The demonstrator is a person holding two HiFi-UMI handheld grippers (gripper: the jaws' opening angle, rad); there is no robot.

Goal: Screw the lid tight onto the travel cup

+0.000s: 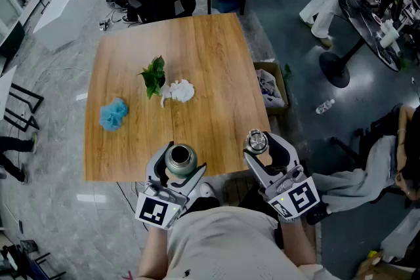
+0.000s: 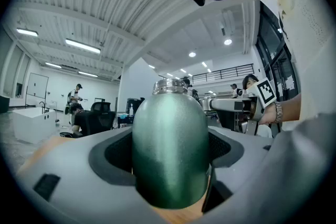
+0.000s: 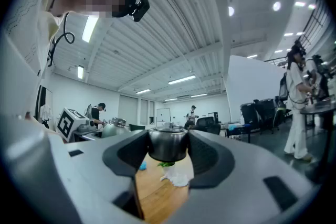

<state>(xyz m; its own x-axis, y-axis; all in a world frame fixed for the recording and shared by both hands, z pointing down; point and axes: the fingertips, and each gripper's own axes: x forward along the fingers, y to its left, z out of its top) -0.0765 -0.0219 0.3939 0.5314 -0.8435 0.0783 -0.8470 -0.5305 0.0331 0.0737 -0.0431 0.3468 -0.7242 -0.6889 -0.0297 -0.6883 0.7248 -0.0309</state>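
- Left part of table (image 1: 216,62): blue puff (image 1: 113,114), leafy sprig (image 1: 154,75) and white crumpled wad (image 1: 180,91), all well away from the work. No need to touch them.
- Left gripper (image 1: 178,164): jaws closed round the body of the green travel cup (image 1: 180,158), upright at the near table edge.
- The left gripper view shows the same grip low on the cup (image 2: 169,139), with the neck (image 2: 169,86) open and unobstructed. Wood shows beneath the cup. Cannot tell whether its base rests on the table.
- Judgement: this gripper is the anchor. It should hold the cup vertical and resist the twist. A firm clamp matters, since the smooth round body could spin between the pads.
- Gap: cup and lid are apart, lid to the right, nothing between them.
- Right gripper (image 1: 260,143): jaws clamped on the metallic lid (image 1: 256,140), held above the near right table edge.
- The right gripper view shows the lid (image 3: 168,145) pinched by its sides and roughly level.
- Step in hand, as I read it: carry the lid left until it is centred over the neck, then lower it squarely.
- To do it well: seat the lid flat before turning. A tilted start risks cross-threading.
- The gripper will likely need several short turns with a re-grip between them, then one firm final twist.
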